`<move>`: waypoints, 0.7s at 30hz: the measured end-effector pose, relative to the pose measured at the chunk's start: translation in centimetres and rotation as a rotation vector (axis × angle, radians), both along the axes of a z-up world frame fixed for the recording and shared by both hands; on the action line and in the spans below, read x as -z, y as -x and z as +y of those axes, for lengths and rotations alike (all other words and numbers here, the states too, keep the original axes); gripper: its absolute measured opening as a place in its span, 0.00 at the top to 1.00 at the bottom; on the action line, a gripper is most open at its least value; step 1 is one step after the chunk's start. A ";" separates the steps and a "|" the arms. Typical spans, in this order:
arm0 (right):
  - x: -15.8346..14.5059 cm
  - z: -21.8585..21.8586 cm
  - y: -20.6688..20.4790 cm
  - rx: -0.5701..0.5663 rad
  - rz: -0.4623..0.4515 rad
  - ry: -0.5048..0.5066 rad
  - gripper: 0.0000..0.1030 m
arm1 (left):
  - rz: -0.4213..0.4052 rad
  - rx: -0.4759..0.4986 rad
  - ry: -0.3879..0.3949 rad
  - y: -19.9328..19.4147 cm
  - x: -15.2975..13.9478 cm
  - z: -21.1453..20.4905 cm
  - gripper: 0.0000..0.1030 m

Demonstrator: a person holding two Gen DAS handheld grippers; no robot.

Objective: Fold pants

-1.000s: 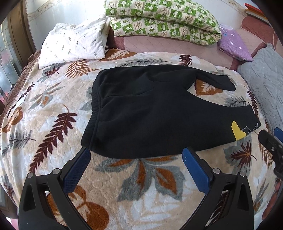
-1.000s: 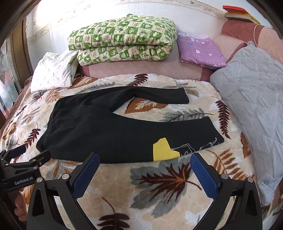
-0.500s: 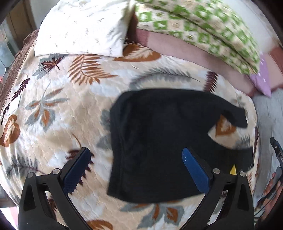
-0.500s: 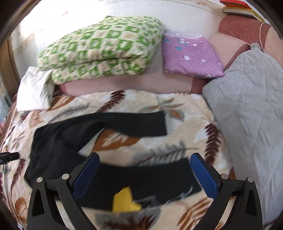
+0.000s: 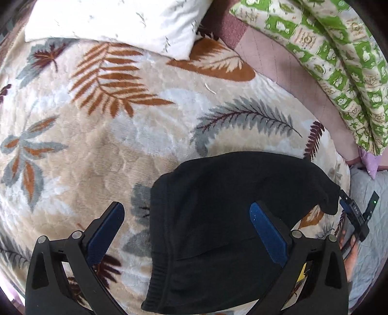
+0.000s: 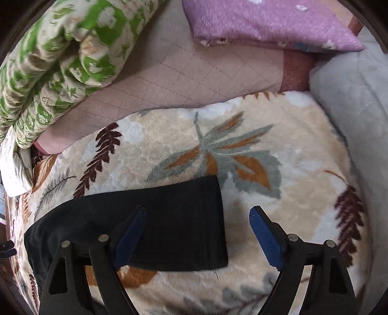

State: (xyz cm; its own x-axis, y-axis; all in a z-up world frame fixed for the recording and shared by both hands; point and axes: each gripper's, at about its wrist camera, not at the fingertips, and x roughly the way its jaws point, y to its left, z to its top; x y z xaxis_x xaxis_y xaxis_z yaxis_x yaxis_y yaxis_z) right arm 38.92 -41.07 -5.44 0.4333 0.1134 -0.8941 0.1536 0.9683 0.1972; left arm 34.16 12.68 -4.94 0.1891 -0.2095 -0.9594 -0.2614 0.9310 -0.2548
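Observation:
Black pants (image 5: 218, 218) lie flat on a leaf-patterned blanket (image 5: 97, 145). My left gripper (image 5: 186, 232) is open and hangs over the far corner of the waistband, its fingers (image 5: 266, 235) either side of the waist edge. My right gripper (image 6: 196, 235) is open over the cuff of the far leg (image 6: 184, 223), with the left finger over the cloth and the right finger over bare blanket. The right gripper also shows at the left wrist view's right edge (image 5: 356, 213). Neither gripper holds anything.
A white pillow (image 5: 109, 21) and a green patterned quilt (image 5: 339, 60) lie at the head of the bed. A purple pillow (image 6: 266, 21) and a grey quilt (image 6: 351, 97) lie at the right. A pink sheet (image 6: 169, 84) borders the blanket.
Both grippers moved forward across the bed and lower, from the pants' near edge to the far side. The left is now over the waistband corner, the right over the far leg's cuff.

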 end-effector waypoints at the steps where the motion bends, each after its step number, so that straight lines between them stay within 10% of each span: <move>1: 0.5 -0.1 -0.4 0.002 0.008 -0.009 0.16 | 0.005 0.002 -0.012 -0.3 0.4 -0.1 0.00; 9: 1.4 -0.1 -1.5 0.007 0.005 -0.042 0.15 | -0.002 -0.022 0.024 -2.6 2.4 -0.5 0.04; 14: 1.8 -0.2 -2.1 -0.015 0.018 -0.047 0.17 | 0.046 0.022 0.037 -3.2 3.4 -1.6 0.57; 21: 1.6 -1.7 -3.4 -0.022 0.040 -0.111 0.22 | 0.055 0.007 0.034 -3.6 3.2 -1.0 0.57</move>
State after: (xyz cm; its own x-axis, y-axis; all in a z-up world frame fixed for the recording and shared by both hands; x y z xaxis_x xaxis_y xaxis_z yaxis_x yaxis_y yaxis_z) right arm 42.33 -42.74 -7.02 0.3940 0.2220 -0.8919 0.1421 0.9440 0.2977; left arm 37.73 11.70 -8.16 0.1346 -0.2438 -0.9605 -0.2694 0.9238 -0.2722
